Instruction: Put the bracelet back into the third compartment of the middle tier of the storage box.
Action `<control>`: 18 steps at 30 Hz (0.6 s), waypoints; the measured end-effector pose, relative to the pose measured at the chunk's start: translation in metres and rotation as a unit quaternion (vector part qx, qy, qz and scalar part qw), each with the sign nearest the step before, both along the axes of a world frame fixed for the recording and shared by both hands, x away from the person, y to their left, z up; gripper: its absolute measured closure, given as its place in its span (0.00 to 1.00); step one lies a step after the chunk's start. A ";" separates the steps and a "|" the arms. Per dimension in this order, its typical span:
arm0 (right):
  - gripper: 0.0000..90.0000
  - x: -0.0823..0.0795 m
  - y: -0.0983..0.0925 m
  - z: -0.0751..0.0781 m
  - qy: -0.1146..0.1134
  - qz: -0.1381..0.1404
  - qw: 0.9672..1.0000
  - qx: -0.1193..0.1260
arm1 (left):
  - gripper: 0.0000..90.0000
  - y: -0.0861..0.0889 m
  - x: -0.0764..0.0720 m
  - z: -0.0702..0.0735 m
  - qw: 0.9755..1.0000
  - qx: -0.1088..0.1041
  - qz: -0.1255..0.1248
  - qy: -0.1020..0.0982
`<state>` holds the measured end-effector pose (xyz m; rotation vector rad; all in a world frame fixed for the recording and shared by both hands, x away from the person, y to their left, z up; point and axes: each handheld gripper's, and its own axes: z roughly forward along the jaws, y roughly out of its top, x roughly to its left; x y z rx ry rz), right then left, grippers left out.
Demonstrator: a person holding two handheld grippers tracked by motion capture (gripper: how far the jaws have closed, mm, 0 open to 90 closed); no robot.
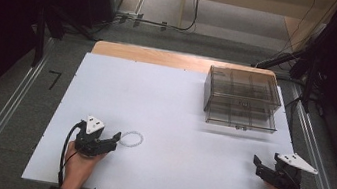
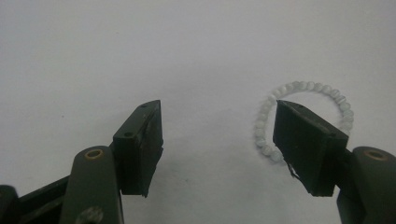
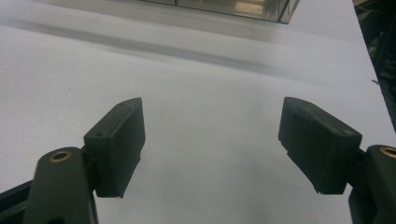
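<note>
Near table's front-left edge | bead bracelet (image 2: pixel 303 116) flat on white table (image 1: pixel 177 126) | left gripper (image 2: pixel 219 140) jaws apart, one over its ring | right gripper (image 3: pixel 212 144) apart, empty | risk: off-ctr close flicks beads away

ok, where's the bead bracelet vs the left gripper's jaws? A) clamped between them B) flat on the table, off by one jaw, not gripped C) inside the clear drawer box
B: the bead bracelet lies flat on the white table, partly behind one jaw of the open left gripper.
</note>
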<state>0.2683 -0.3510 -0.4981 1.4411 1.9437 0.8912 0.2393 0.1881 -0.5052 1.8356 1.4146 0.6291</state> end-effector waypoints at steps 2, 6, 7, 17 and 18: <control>0.23 0.000 0.000 0.000 0.000 0.000 1.000 -0.001 | 0.38 -0.002 0.001 -0.001 1.000 0.004 -0.003 0.001; 0.23 0.000 0.000 0.000 0.000 0.001 1.000 -0.001 | 0.40 -0.005 0.002 -0.002 1.000 0.006 -0.007 0.002; 0.23 0.000 0.001 0.000 0.000 0.001 1.000 -0.001 | 0.41 -0.005 0.003 -0.002 1.000 0.006 -0.009 0.002; 0.23 0.001 0.001 0.000 0.000 0.001 1.000 -0.003 | 0.47 -0.012 0.006 -0.004 1.000 0.009 -0.016 0.006; 0.23 0.001 0.001 0.000 0.000 0.002 1.000 -0.002 | 0.48 -0.013 0.007 -0.004 1.000 0.012 -0.018 0.008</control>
